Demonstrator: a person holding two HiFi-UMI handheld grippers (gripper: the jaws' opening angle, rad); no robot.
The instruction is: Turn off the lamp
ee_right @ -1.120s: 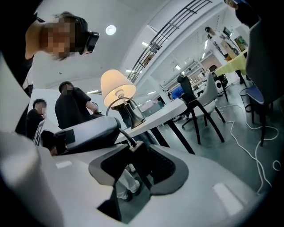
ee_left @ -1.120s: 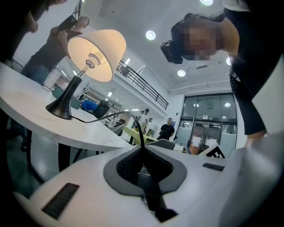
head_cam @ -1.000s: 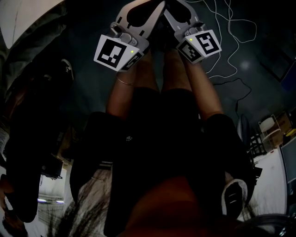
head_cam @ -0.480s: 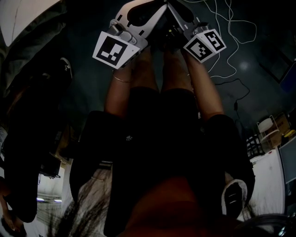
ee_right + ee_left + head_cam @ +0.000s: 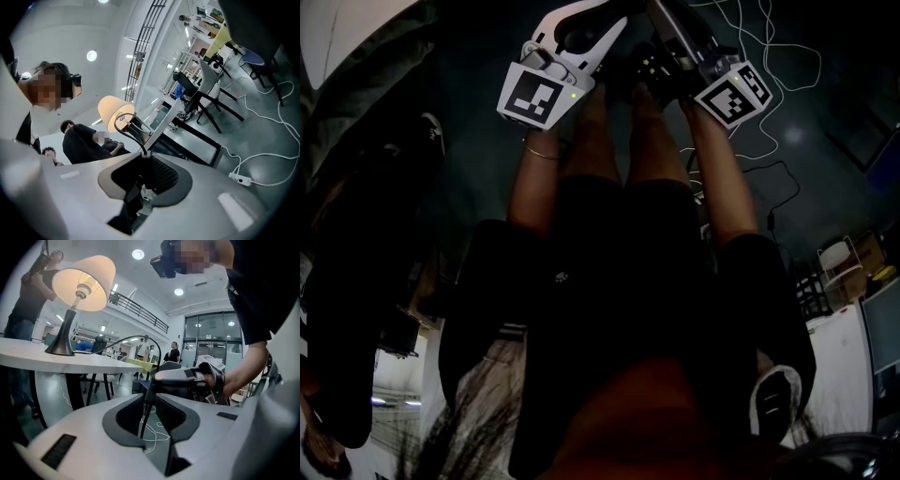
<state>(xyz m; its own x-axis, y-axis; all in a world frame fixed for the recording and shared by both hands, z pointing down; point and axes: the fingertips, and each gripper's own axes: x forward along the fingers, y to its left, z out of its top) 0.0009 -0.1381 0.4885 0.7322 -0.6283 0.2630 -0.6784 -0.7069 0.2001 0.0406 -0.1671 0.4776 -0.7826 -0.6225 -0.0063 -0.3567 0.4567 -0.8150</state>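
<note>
— Where is the lamp, and how does it stand?
— The lamp [image 5: 70,319] stands on the white table [image 5: 93,363], long axis up and down: base [image 5: 60,345] on the top, stem rising with a slight lean, shade [image 5: 84,282] above with its mouth facing down, glowing. How far it sits from the table's edge I cannot tell; my left tongs [image 5: 149,398] look up at it from below.
— And your tongs?
— My right tongs [image 5: 145,157] have just been closing and are clenched on the black cord [image 5: 140,337], which arches over the table's edge and down to them. My left tongs are released: the same cord hangs through their gap lower down, floor [image 5: 119,391] showing beside it.
— Anything you can't make out?
— A dark lump sits between the right pads [image 5: 162,176]; what it is I cannot tell. From the right tongs the shade is half hidden behind the cord's loop. The head view is dark, my own body fills it, and both tongs run off its top edge.
— What else is around?
— A person [image 5: 28,301] stands beyond the table, partly behind the shade. A white cable [image 5: 769,56] coils on the floor, a white power strip [image 5: 239,178] lies there too. My right hand [image 5: 227,380] and its tongs block the left tongs' look at the room beyond
</note>
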